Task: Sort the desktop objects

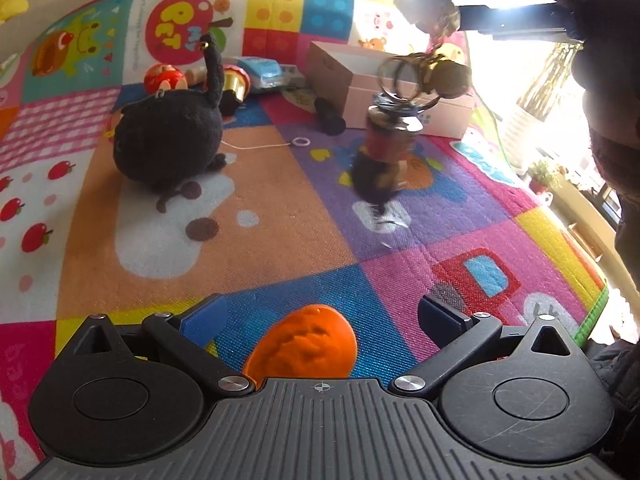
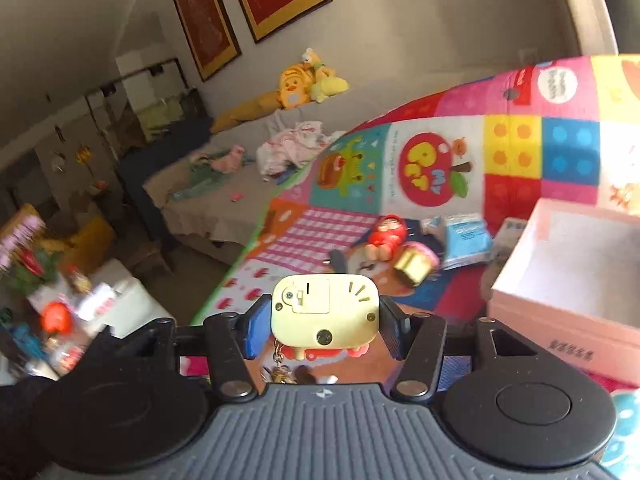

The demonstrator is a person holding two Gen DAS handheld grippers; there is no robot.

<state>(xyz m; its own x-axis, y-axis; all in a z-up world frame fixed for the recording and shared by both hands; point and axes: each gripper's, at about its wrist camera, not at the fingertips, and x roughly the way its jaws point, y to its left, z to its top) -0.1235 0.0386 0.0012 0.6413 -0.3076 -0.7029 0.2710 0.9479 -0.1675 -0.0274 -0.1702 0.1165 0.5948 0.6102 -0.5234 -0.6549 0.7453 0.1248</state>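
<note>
While the left claw (image 1: pixel 318 316) hangs wide over the play mat (image 1: pixel 280 208), an orange toy (image 1: pixel 304 346) lies between its fingers, untouched; a blurred keychain figure (image 1: pixel 384 152), probably dangling, hangs near the pink box (image 1: pixel 360 80). Right view: right claw (image 2: pixel 325 326) clamps a cream toy (image 2: pixel 325 312), box (image 2: pixel 568 280) just beside.

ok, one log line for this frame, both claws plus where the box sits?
left claw: open over orange toy | right claw: shut on cream keychain toy | pink box: open, on mat
</note>
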